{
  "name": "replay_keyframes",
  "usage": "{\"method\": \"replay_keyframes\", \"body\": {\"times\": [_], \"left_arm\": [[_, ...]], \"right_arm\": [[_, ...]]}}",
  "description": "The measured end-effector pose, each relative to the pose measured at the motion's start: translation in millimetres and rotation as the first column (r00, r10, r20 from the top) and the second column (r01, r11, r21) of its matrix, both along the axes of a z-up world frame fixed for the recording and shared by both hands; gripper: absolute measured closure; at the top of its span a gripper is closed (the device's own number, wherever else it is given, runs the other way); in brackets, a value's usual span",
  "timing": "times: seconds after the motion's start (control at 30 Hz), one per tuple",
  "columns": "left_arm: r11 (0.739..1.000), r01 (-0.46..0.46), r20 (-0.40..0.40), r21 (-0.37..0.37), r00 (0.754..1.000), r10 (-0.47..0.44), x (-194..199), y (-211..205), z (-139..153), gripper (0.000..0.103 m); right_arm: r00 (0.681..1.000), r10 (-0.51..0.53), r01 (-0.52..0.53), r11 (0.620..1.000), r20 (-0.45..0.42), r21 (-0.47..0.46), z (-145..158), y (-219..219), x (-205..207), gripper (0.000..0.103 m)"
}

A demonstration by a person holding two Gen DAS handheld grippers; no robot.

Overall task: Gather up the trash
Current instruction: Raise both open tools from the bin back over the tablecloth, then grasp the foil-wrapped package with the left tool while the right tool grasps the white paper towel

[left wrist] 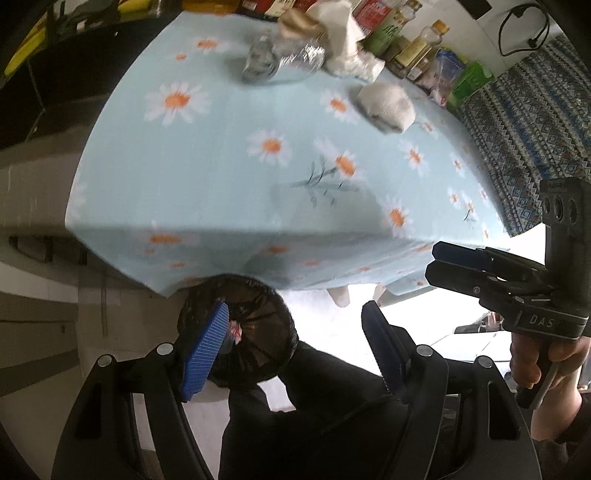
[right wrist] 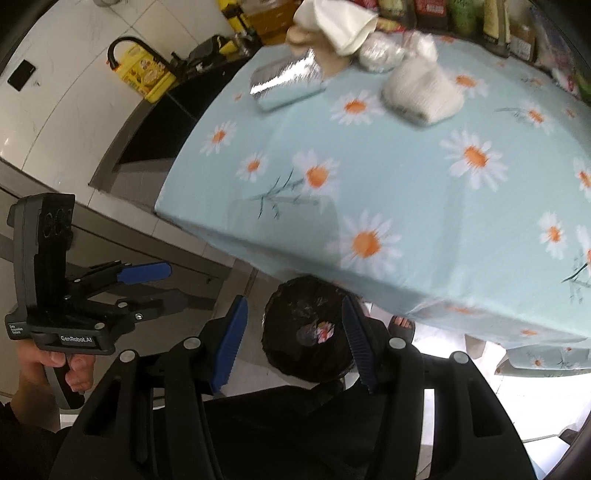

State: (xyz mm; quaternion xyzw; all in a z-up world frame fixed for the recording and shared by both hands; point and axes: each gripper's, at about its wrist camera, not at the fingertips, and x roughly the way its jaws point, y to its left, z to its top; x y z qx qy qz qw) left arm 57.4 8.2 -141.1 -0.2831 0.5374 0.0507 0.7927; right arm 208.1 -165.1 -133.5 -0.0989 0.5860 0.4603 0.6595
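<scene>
**Over the bin by the table edge: both tongs spread, nothing gripped**

Below the table edge, at 6 o'clock in both views, the bin (right wrist: 308,332) with its black liner is sitting open, a few scraps lying inside. Left tongs (left wrist: 295,347) are gaping wide, gripping nothing; right tongs (right wrist: 295,341) likewise released, straddling the bin mouth. Trash is waiting at 12 o'clock on the tablecloth (right wrist: 406,192): crumpled tissue wad (right wrist: 421,94), foil tray (right wrist: 286,79), foil ball (right wrist: 380,55), white napkin (left wrist: 341,33). Frames are blurring, so likely risks: a hurried reach knocking the bottles (left wrist: 417,51) standing behind the trash, foil crushing or slipping from the pads, tissue dropping short of the narrow bin mouth.
</scene>
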Motion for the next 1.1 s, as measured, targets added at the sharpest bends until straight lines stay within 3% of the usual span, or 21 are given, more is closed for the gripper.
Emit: {"method": "replay_keyframes", "body": {"times": [0.47,0.97,1.1], "left_arm": [[0.996,-0.040,0.067,0.076,0.997,0.035,56.3,17.1,37.6,0.031],[0.982,-0.060,0.050,0.179,0.997,0.052,118.2,46.5,55.2,0.031],[0.977,-0.063,0.026,0.204,0.998,0.059,134.3,54.3,51.3,0.025]], "right_arm": [[0.995,-0.063,0.059,0.997,0.083,0.055,24.5,-12.0,78.7,0.049],[0.993,-0.058,0.052,0.997,0.107,0.055,24.6,6.0,159.1,0.047],[0.993,-0.048,0.043,0.998,0.103,0.053,20.1,14.6,170.9,0.047]]}}
